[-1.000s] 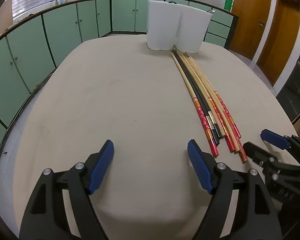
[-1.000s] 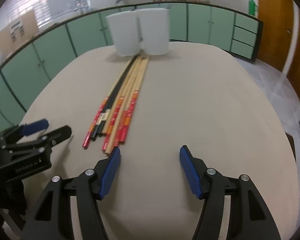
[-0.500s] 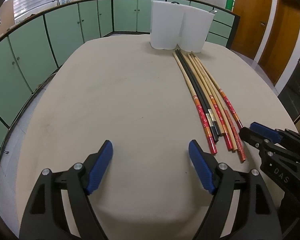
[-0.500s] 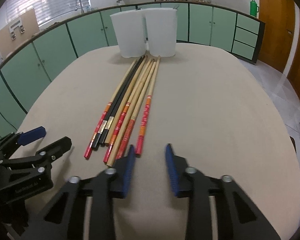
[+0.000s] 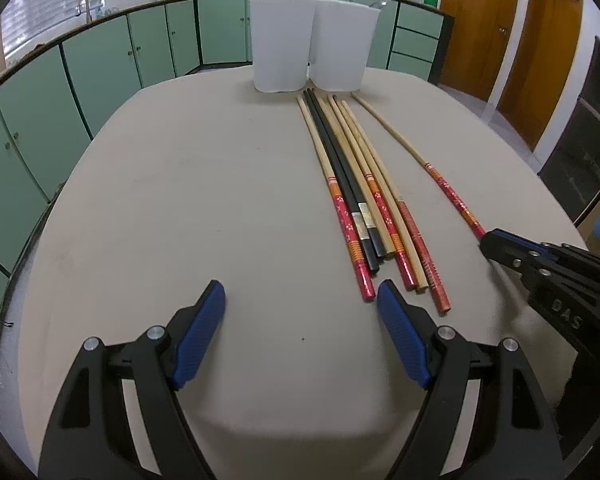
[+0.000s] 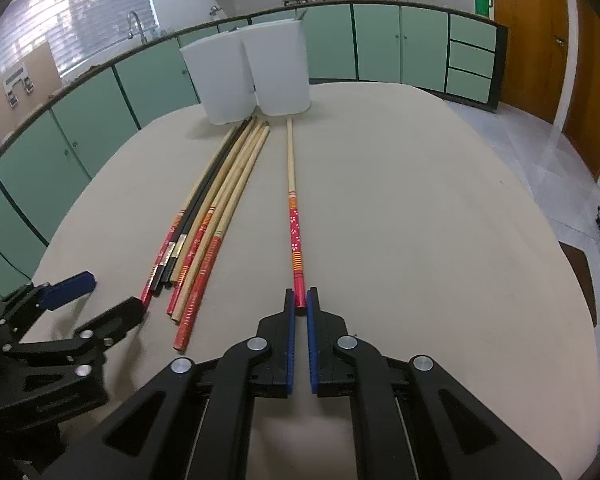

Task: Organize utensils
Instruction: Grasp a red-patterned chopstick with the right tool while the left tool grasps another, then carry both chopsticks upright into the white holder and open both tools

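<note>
right claw clamped on chopstick | six others apart

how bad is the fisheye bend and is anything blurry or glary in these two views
Left wrist view: strong barrel bend, the green cabinets curve like an arc and the corners go black; the chopstick bundle is sharp. Right wrist view: same bend; the window is bright and somewhat washed out, soft shadows on the table, and the lone chopstick in the right gripper is crisp.
</note>
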A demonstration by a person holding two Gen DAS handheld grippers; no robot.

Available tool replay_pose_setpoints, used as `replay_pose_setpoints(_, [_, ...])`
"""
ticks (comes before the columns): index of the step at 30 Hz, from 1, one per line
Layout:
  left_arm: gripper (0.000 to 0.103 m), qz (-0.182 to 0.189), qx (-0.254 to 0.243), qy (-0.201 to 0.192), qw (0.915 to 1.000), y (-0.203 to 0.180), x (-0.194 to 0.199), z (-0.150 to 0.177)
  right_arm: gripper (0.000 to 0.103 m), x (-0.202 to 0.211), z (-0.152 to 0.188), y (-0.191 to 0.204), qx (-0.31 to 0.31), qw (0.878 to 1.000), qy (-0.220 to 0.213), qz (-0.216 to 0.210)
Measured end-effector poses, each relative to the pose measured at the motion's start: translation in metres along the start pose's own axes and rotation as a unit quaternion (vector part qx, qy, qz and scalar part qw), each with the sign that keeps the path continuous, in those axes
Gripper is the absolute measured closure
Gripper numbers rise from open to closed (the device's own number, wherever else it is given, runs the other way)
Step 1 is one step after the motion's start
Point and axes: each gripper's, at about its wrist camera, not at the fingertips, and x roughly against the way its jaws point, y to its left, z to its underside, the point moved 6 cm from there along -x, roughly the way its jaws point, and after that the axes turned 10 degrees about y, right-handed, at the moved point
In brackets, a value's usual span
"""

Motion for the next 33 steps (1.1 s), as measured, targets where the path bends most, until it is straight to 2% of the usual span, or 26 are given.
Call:
replay_pose_setpoints(6, [0.026,-0.017,0.006,0.003,0.9998,0.003,-0.004,-0.003,0.097,-0.001,0.0,0.0,0.0,1.0,0.001,-0.001])
replay_pose_setpoints(15, [0.036,-0.029,0.023,0.0,0.9993,0.014,-0.002,-0.002,0.096,-0.002,-0.001,0.001,0.005,1.0,0.003,0.003])
replay_pose_setpoints(17, [0.04,-0.025,0.023,-0.001,0.9994,0.012,-0.002,-0.003,0.094,-0.003,-0.001,0.002,0.006,1.0,0.003,0.0])
replay_pose_setpoints(20, [0.052,-0.023,0.012,-0.004,0.9996,0.008,-0.002,-0.004,0.094,-0.003,-0.001,0.001,0.002,1.0,0.003,-0.007])
replay_pose_setpoints(22, [0.066,-0.02,0.006,-0.005,0.9998,0.005,-0.002,-0.004,0.095,-0.003,-0.001,0.0,0.0,1.0,0.003,-0.009])
replay_pose_setpoints(23, [0.07,-0.019,0.004,-0.006,0.9998,0.004,-0.002,-0.004,0.095,-0.003,-0.001,0.0,-0.001,1.0,0.003,-0.008])
replay_pose_setpoints(26, [0.095,-0.006,0.001,-0.007,1.0,0.001,-0.002,-0.005,0.097,-0.002,-0.001,0.0,0.001,1.0,0.002,-0.004])
replay_pose_setpoints(27, [0.098,-0.002,0.0,-0.006,1.0,0.0,-0.002,-0.005,0.097,-0.001,-0.001,0.0,0.002,1.0,0.001,-0.003])
replay_pose_setpoints(33, [0.098,0.002,-0.001,-0.009,1.0,0.0,-0.002,-0.006,0.097,0.001,-0.002,-0.004,-0.008,1.0,-0.003,-0.013])
